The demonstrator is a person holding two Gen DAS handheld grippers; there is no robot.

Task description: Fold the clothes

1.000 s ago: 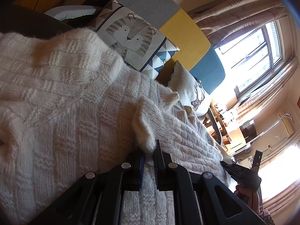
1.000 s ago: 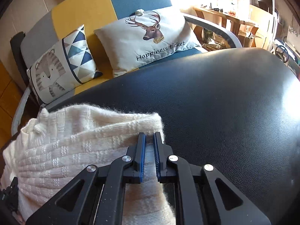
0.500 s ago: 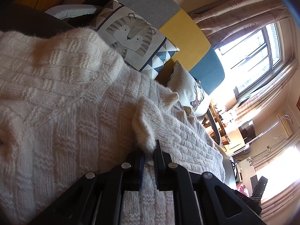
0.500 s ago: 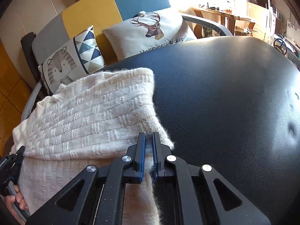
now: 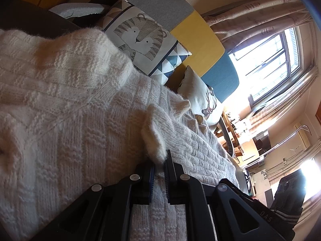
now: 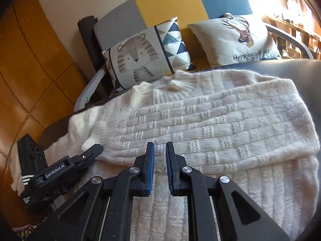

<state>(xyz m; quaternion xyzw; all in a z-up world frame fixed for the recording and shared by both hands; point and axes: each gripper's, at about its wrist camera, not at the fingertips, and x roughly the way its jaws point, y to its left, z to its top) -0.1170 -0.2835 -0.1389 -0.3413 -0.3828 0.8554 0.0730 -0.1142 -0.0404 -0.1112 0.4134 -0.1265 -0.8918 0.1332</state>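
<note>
Right gripper (image 6: 159,152) swung back off the folded edge, jaws opening, seemingly empty. Fuzzy cream basket-knit sweater (image 6: 210,120) lies doubled on the smooth black table (image 6: 301,68); left gripper (image 5: 159,164) pinches its woolly fold.

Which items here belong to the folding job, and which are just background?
Job:
cream knit sweater
left gripper, pinching a sweater fold
right gripper, jaws opening, nothing between them

Background:
tiger cushion
deer cushion
sofa
curtains
</note>
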